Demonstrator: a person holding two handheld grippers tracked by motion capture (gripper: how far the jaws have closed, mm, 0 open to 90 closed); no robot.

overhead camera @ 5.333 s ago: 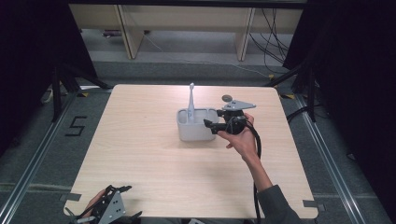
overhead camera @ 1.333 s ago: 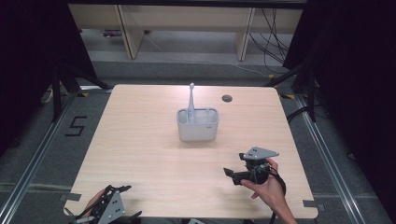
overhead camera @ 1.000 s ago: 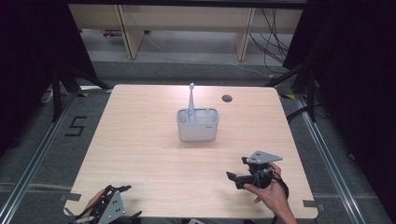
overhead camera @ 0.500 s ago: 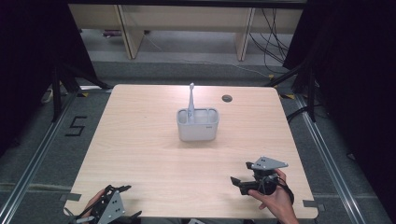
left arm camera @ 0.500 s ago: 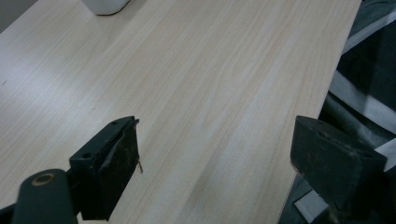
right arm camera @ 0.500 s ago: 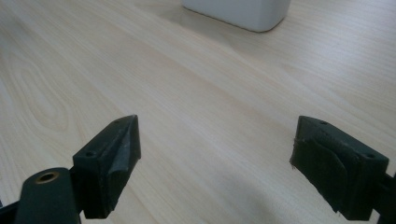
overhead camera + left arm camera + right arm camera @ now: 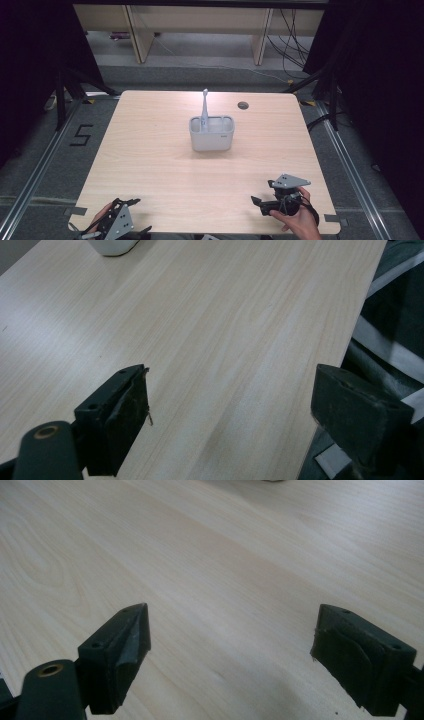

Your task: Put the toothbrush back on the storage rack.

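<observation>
Since the earlier frames the right tongs [image 7: 261, 205] have come back from the white holder [image 7: 212, 134] at mid-desk to the near right part of the desk [image 7: 150, 150], where a hand [image 7: 296, 221] grips them low over the wood. Their jaws stand wide apart with nothing between them, as the right gripper view shows over bare pale grain. At the near left corner the left tongs [image 7: 131, 216] lie as before, half over the desk's near edge. In the left gripper view [image 7: 232, 410] their jaws are spread too and hold nothing, one jaw over the wood and the other out past the edge above the dark floor.

Inside the holder a white toothbrush [image 7: 204, 109] stands upright in its left compartment, head up; holder and brush sit well apart from both tongs, slightly toward the far side of centre. Light wood grain covers the desk, with a small round cable hole [image 7: 243, 105] near its far right edge. Wide open surface lies between the tongs and the holder.

Metal rails [image 7: 35, 185] run along the grey floor on either side of the desk. Pale furniture legs [image 7: 134, 35] stand beyond the far edge. Black cables [image 7: 295, 45] trail down at the far right, and a "5" [image 7: 81, 135] is marked on the floor at left.
</observation>
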